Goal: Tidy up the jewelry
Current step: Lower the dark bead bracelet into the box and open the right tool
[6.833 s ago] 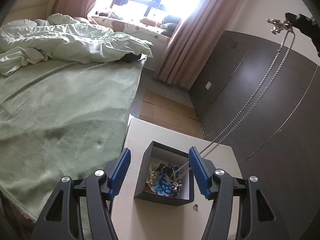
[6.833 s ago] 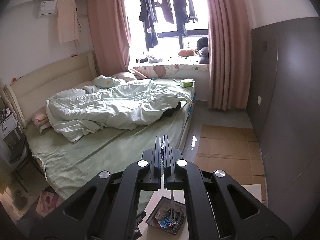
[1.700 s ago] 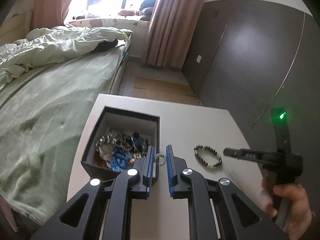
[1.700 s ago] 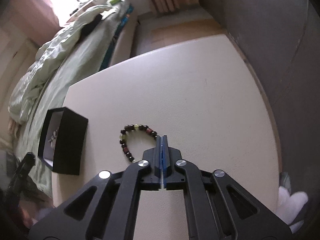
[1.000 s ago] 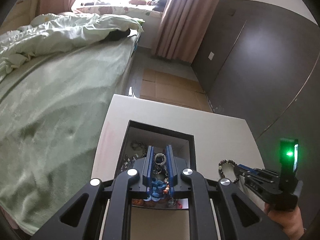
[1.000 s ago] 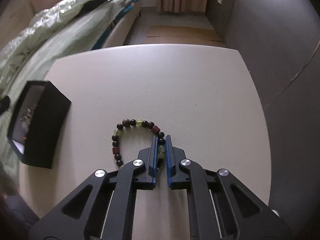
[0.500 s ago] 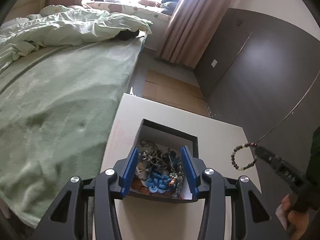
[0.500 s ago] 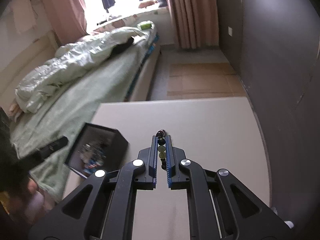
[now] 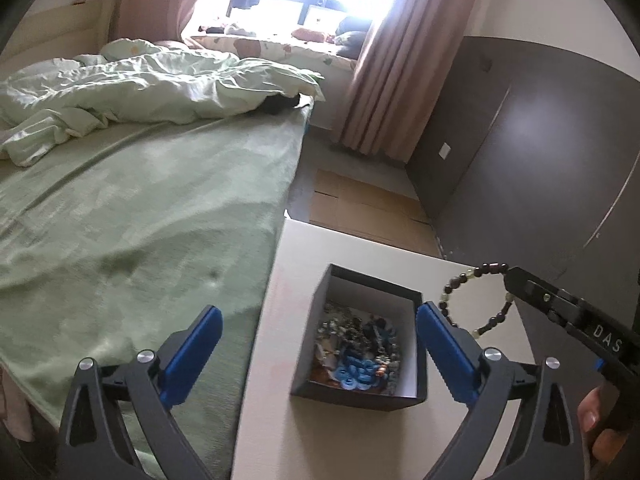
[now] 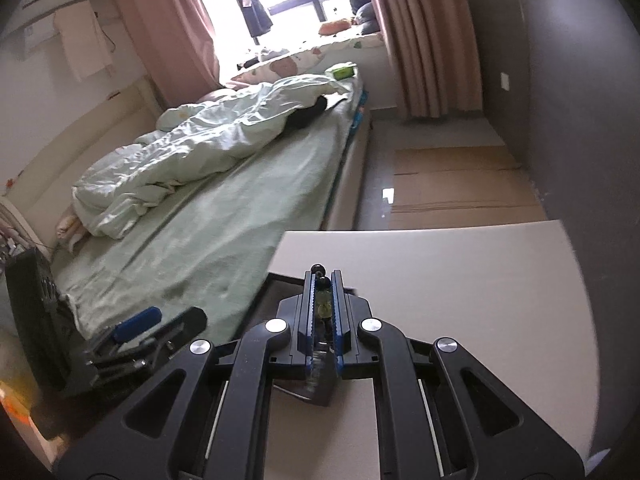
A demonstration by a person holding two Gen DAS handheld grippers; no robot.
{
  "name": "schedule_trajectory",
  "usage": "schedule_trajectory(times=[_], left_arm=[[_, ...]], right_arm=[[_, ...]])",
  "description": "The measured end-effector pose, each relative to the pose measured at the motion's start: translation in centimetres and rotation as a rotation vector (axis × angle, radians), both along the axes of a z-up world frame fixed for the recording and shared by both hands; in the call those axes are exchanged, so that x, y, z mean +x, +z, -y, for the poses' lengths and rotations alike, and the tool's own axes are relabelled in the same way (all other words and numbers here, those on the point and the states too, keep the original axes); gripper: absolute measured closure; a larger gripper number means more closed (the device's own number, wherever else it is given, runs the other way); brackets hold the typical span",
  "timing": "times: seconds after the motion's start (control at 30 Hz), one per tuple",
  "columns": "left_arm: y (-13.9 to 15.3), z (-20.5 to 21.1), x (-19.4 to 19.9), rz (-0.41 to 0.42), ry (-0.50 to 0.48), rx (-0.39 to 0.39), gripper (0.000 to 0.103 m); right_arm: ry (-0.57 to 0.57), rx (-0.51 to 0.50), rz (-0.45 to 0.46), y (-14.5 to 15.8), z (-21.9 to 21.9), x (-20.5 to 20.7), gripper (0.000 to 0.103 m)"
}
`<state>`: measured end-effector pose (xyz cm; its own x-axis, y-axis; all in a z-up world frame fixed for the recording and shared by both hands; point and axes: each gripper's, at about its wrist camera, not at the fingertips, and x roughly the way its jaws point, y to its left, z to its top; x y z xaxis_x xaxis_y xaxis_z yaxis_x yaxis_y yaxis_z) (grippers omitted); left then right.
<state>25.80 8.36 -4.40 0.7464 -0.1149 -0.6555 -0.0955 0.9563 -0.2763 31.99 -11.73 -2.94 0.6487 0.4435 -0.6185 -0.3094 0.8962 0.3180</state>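
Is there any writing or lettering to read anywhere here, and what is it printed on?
"DAS": white letters on the black finger of the right gripper, seen from the left wrist camera; more may be cut off.
Nothing else readable: the box and the walls show no legible text.

Two claws: the left claw [image 9: 318,346] and the right claw [image 10: 324,292]. One beaded bracelet [image 9: 474,300]. One black box [image 9: 362,344] of jumbled jewelry, too tangled to count. One table [image 9: 352,440], one bed [image 9: 140,208].
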Motion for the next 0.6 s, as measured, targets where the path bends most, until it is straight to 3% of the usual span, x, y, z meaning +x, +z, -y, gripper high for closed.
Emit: schedule_trajectory(times=[0.3, 0.33, 0.37, 0.43, 0.6], left_arm=[[-0.1, -2.3, -0.1, -0.010, 0.028, -0.119, 0.009], [-0.1, -2.3, -0.1, -0.011, 0.029, -0.118, 0.009], [-0.1, -2.3, -0.1, -0.011, 0.028, -0.119, 0.009], [0.0, -2.4, -0.1, -0.009, 0.034, -0.128, 0.009], [0.6, -2.3, -0.4, 0.004, 0.032, -0.134, 0.009]], right_arm=[[0.074, 0.110, -0.065, -1.4, -2.5, 0.8, 0.093], [0.078, 0.115, -0.088, -1.8, -2.7, 1.1, 0.078], [0.071, 0.103, -0.108, -2.0, -2.7, 1.4, 0.051], [0.021, 0.087, -0.116, -2.3, -2.1, 1.4, 0.031], [-0.032, 0.100, -0.117, -2.2, 0.8, 0.9, 0.031]])
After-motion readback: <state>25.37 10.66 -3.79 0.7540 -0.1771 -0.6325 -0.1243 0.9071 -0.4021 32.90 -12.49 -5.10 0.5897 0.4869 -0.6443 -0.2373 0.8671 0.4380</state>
